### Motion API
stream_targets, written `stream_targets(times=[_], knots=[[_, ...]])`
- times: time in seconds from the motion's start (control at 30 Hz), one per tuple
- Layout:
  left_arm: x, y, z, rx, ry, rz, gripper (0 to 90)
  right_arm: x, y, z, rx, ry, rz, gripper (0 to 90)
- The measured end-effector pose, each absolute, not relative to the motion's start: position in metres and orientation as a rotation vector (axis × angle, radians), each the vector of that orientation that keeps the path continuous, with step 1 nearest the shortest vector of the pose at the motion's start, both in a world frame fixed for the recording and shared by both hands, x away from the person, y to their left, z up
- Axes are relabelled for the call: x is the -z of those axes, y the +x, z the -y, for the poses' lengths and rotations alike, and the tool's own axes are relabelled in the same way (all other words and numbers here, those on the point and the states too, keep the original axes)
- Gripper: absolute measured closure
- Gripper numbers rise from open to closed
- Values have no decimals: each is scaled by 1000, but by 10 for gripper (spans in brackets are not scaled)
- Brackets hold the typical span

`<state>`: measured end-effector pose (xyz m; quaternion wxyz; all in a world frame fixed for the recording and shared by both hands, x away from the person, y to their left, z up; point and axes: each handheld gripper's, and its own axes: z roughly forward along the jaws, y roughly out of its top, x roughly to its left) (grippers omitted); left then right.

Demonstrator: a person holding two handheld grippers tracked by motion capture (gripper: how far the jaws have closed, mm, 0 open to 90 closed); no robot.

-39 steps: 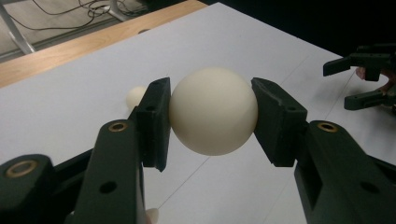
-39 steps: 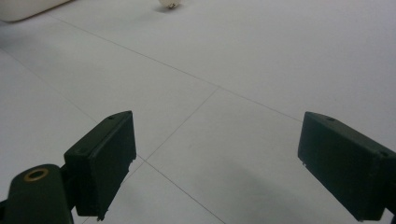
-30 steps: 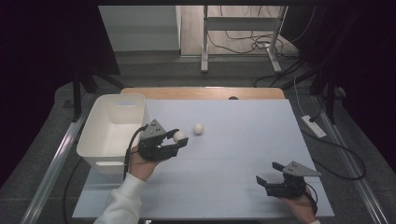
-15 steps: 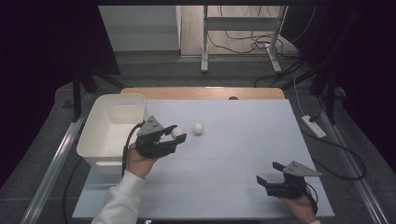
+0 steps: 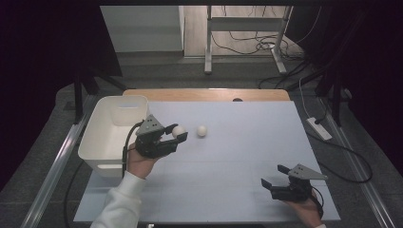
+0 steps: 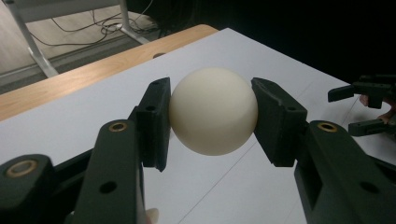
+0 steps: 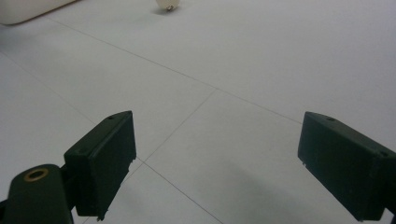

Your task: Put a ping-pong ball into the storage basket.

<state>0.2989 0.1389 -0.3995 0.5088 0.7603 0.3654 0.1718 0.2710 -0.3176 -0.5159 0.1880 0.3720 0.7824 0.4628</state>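
Our left tongs [image 6: 212,116] are clamped on a cream ball [image 6: 213,111], now carried nearer the white bin [image 5: 111,135], so dropping it in looks next. Our right tongs [image 5: 275,176] rest apart, empty, on the bench [image 5: 247,142].

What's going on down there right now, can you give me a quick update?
Left hand-held gripper shut on cream ball, beside white bin. Right hand-held gripper open, idle. Second ball on table. Nothing in the way.
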Motion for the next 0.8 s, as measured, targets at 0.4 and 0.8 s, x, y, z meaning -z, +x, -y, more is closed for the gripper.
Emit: stream_targets(times=[0.4, 0.8], knots=[[395, 301, -145, -430, 1811, -898, 503, 516, 271, 318, -1306, 1049, -2198, 113], [391, 306, -153, -440, 1787, -922, 503, 516, 271, 318, -1303, 1048, -2199, 113]])
